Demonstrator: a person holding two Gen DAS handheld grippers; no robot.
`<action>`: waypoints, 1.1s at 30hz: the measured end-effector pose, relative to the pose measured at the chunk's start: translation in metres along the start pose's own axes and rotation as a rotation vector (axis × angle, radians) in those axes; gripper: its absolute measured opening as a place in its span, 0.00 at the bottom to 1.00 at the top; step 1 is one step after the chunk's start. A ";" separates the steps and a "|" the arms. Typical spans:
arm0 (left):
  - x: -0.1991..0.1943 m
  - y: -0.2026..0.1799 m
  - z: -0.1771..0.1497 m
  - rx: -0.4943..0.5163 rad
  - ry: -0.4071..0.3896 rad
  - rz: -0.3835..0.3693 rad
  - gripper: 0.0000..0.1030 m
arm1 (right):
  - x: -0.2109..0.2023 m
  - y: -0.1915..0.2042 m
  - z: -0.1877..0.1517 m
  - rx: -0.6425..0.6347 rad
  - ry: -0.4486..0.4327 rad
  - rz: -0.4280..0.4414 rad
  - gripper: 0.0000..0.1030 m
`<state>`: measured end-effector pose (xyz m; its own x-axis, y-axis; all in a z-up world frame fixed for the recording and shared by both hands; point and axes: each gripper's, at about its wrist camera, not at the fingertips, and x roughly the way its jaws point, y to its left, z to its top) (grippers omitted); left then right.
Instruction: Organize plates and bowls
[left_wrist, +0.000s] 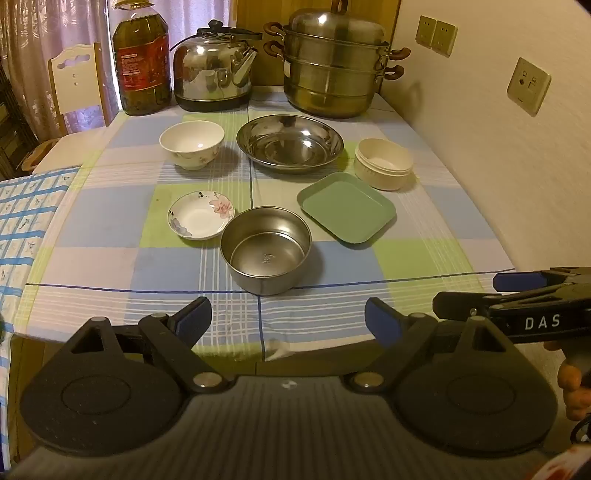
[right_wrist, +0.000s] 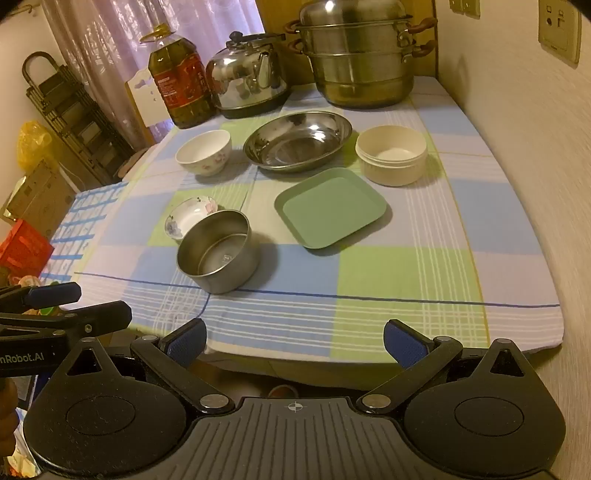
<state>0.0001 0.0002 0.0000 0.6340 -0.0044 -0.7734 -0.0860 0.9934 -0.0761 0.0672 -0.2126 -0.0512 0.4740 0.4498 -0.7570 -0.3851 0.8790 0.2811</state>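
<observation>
On the checked tablecloth (left_wrist: 110, 229) stand a steel bowl (left_wrist: 266, 249) (right_wrist: 218, 251), a small flowered saucer (left_wrist: 201, 215) (right_wrist: 190, 218) to its left, and a green square plate (left_wrist: 346, 206) (right_wrist: 330, 208) to its right. Behind them are a white flowered bowl (left_wrist: 192, 144) (right_wrist: 204, 151), a wide steel dish (left_wrist: 290, 142) (right_wrist: 297, 141) and a cream round bowl (left_wrist: 384, 162) (right_wrist: 391, 153). My left gripper (left_wrist: 288, 321) hangs open at the table's near edge, nothing between its fingers. My right gripper (right_wrist: 295, 341) is open too, beside it, holding nothing.
At the back stand an oil bottle (left_wrist: 142, 62), a steel kettle (left_wrist: 214, 70) and a stacked steamer pot (left_wrist: 332, 62). A wall (left_wrist: 498, 155) with sockets runs along the right. A chair (left_wrist: 75, 79) and a second blue-checked cloth (left_wrist: 26, 214) are on the left.
</observation>
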 end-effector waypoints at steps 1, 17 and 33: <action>0.000 0.000 0.000 0.000 0.000 0.000 0.86 | 0.000 0.000 0.000 0.000 0.000 0.000 0.99; 0.000 0.000 0.000 -0.004 0.002 -0.001 0.86 | 0.002 0.005 0.002 -0.001 -0.001 0.000 0.99; 0.003 -0.001 -0.004 -0.007 0.007 -0.004 0.86 | 0.002 0.009 0.002 -0.003 -0.001 -0.002 0.99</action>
<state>-0.0012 -0.0018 -0.0046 0.6289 -0.0094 -0.7774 -0.0884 0.9926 -0.0836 0.0663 -0.2037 -0.0490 0.4755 0.4481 -0.7570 -0.3867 0.8794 0.2777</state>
